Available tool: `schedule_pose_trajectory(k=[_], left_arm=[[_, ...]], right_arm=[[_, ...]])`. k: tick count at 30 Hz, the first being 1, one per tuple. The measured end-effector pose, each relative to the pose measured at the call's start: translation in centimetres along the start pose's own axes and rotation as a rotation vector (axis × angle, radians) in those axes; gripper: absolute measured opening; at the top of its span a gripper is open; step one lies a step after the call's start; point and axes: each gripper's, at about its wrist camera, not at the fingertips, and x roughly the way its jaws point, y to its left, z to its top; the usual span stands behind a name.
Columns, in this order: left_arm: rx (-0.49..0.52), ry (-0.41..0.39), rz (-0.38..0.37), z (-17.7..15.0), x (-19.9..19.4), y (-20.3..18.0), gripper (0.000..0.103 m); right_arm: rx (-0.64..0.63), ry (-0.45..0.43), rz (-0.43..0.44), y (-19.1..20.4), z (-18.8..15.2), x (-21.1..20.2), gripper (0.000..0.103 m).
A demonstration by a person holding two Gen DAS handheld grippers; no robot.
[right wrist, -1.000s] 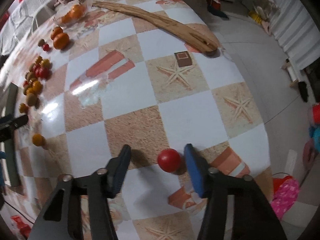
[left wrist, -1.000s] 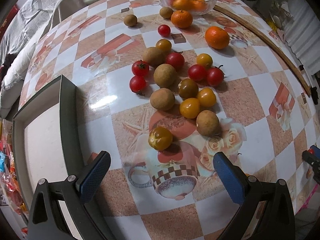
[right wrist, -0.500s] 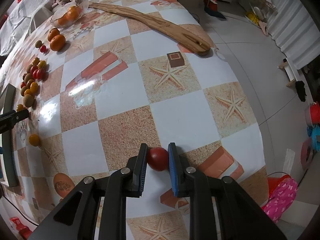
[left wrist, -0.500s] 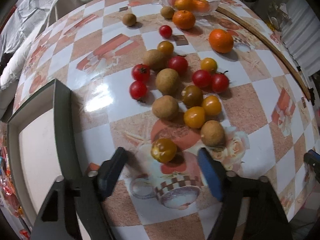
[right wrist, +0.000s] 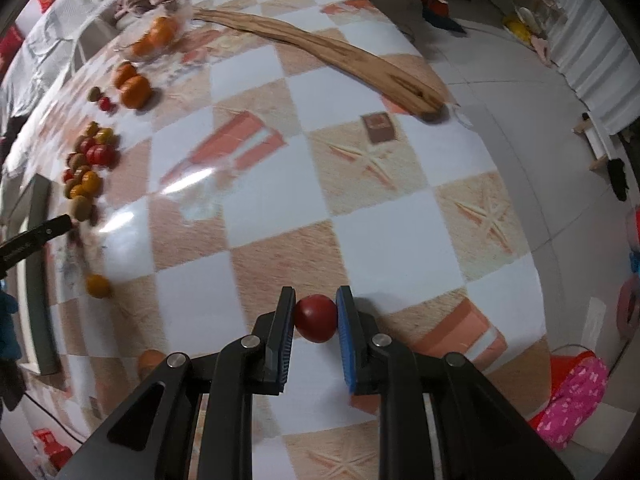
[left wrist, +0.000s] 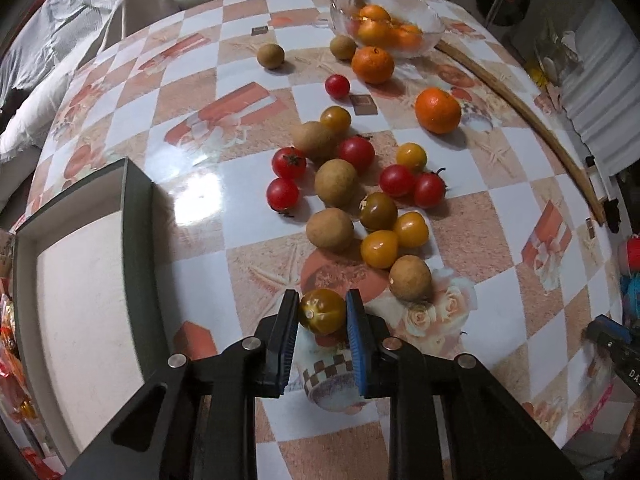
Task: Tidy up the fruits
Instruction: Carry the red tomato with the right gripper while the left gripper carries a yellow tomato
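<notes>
My left gripper (left wrist: 322,314) is shut on a yellow-green cherry tomato (left wrist: 322,311) at the near end of a cluster of red, yellow and brown fruits (left wrist: 352,196) on the checkered table. My right gripper (right wrist: 316,317) is shut on a red cherry tomato (right wrist: 316,318), held just above the table near its right side. A grey tray (left wrist: 76,280) with a white floor lies left of my left gripper. A glass bowl (left wrist: 386,20) with oranges stands at the far end.
Two loose oranges (left wrist: 438,110) lie before the bowl. A long wooden stick (right wrist: 332,54) lies along the table's far right edge. A lone yellow tomato (right wrist: 97,286) sits near the tray (right wrist: 38,248). The floor beyond the table's right edge holds clutter.
My left gripper moved forward and closed on the yellow-green tomato. My right gripper closed on the red tomato and has lifted it slightly, shifting left.
</notes>
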Motion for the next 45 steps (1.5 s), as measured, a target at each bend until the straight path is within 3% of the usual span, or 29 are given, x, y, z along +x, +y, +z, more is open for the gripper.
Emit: schedule_pose_trajectory(k=[8, 16, 24, 30, 34, 40, 45], left_arm=[[-0.055, -0.049, -0.025, -1.6, -3.4, 1.0, 0.025], [-0.163, -0.09, -0.009, -3.6, -6.4, 5.6, 0.025], [-0.298, -0.096, 0.086, -7.7, -8.0, 12.8, 0.025], [-0.401, -0.038, 0.169, -12.0, -7.1, 18.2, 0.025], [-0.428, -0.014, 0.22, -13.9, -6.2, 19.8, 0.025], [-0.436, 0.005, 0.23, -15.5, -4.9, 20.8, 0.025], [-0.426, -0.002, 0.231, -15.4, -4.7, 20.8, 0.026]], right_arm=[[-0.075, -0.018, 0.073, 4.3, 1.5, -1.5, 0.023], [-0.227, -0.036, 0.156, 12.4, 3.0, -2.6, 0.022], [-0.424, -0.017, 0.255, 22.5, 3.3, -2.3, 0.022], [-0.598, 0.018, 0.35, 31.4, 1.6, -1.6, 0.022], [-0.654, 0.073, 0.394, 36.0, 0.4, 0.1, 0.022], [-0.718, 0.131, 0.378, 41.0, -0.8, 3.5, 0.022], [-0.773, 0.126, 0.334, 42.2, -1.2, 4.7, 0.023]])
